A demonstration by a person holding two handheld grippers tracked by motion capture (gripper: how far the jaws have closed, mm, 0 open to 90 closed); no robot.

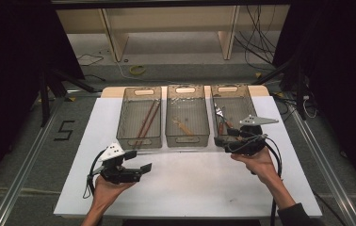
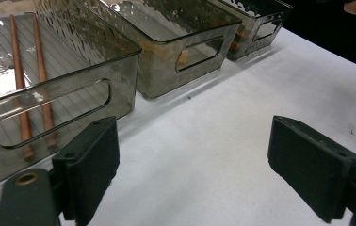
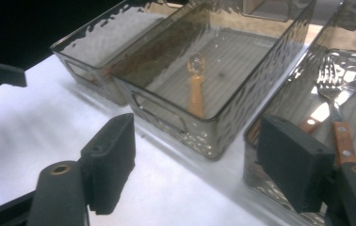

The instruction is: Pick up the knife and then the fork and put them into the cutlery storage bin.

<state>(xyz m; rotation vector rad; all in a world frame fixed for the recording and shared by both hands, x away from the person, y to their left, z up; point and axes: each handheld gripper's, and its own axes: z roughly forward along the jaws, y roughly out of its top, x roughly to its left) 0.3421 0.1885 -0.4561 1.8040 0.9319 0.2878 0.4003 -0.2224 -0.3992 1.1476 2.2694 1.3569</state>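
We find both tongs, left (image 1: 141, 162) and right (image 1: 229, 134), open and empty, and judge the two thin reddish-brown wooden chopsticks (image 1: 146, 121) in the leftmost smoky clear plastic bin (image 1: 140, 140) light, stiff and roll-prone, best pinched mid-shaft.

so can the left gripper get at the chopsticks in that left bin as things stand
Probably yes. The left gripper is open, holds nothing and sits just in front of the left bin. The bin is open-topped and the chopsticks lie alone on its floor. The near wall blocks a level approach, so it would have to come from above.
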